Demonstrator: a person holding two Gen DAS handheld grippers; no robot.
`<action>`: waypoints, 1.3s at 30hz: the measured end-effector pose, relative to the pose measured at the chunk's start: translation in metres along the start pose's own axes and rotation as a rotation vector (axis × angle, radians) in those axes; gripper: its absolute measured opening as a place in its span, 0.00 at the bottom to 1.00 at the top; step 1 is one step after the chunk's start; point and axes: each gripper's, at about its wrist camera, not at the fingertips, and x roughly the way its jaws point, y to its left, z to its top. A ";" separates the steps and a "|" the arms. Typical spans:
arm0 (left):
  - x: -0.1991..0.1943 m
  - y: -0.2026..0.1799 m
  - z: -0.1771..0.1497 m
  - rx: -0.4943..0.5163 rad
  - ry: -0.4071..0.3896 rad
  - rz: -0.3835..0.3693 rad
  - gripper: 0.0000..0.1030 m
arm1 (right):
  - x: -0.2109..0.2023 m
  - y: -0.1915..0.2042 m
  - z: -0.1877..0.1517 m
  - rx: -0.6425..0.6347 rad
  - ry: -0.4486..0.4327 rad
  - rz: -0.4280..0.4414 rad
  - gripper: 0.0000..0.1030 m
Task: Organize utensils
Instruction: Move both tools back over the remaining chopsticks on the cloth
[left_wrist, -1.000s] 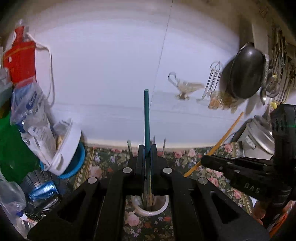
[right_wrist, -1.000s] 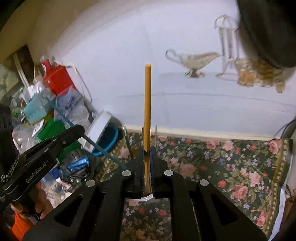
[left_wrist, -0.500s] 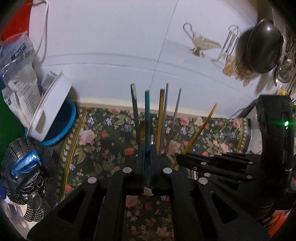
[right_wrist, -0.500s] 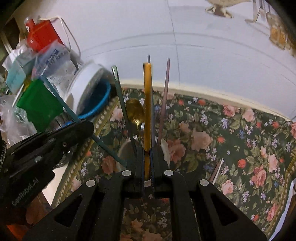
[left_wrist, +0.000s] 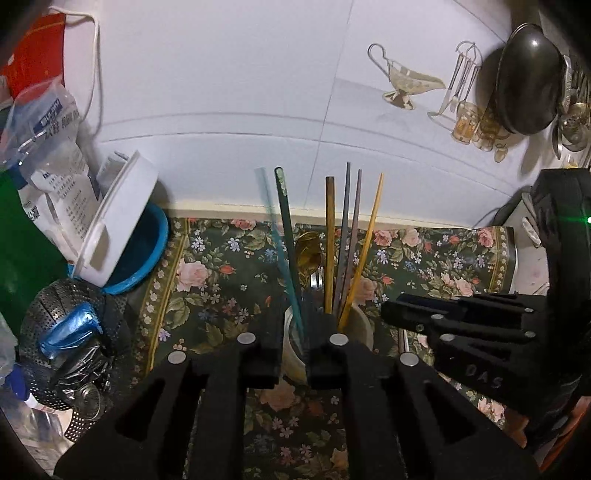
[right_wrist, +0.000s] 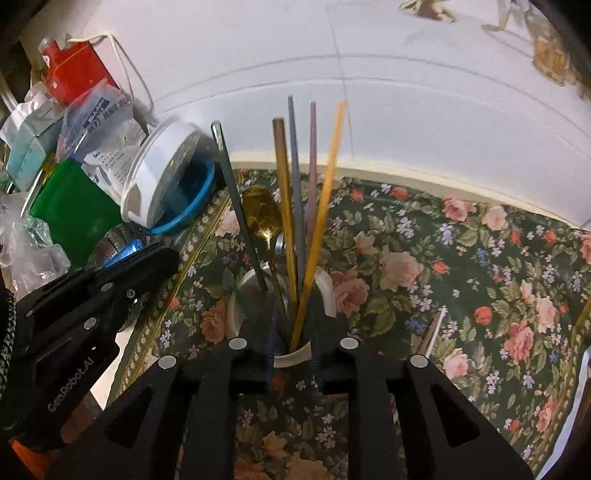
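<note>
Left gripper (left_wrist: 293, 354): we see its fingers spread, holding nothing — the blurred teal chopstick (left_wrist: 282, 254) stands free between them, its foot in the white cup (left_wrist: 364, 323).
Right gripper (right_wrist: 290, 356): fingers spread too, just above the cup's near rim.
Yellow chopstick (right_wrist: 319, 229): leaning in the cup beside a gold spoon (right_wrist: 263, 214).
Desk (right_wrist: 443, 280): floral cloth — one loose chopstick (right_wrist: 432, 330) lies right of the cup.

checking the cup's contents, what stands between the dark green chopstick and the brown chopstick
A gold spoon, bowl up, inside the white cup, seen in both wrist views.
</note>
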 end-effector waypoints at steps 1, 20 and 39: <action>-0.003 -0.001 0.000 0.002 -0.006 0.000 0.10 | -0.005 -0.001 0.000 0.002 -0.010 -0.002 0.15; -0.012 -0.045 -0.028 0.071 0.045 -0.037 0.39 | -0.042 -0.069 -0.052 0.111 -0.014 -0.147 0.30; 0.040 -0.046 -0.120 0.117 0.317 0.012 0.39 | 0.056 -0.098 -0.126 0.247 0.233 -0.142 0.30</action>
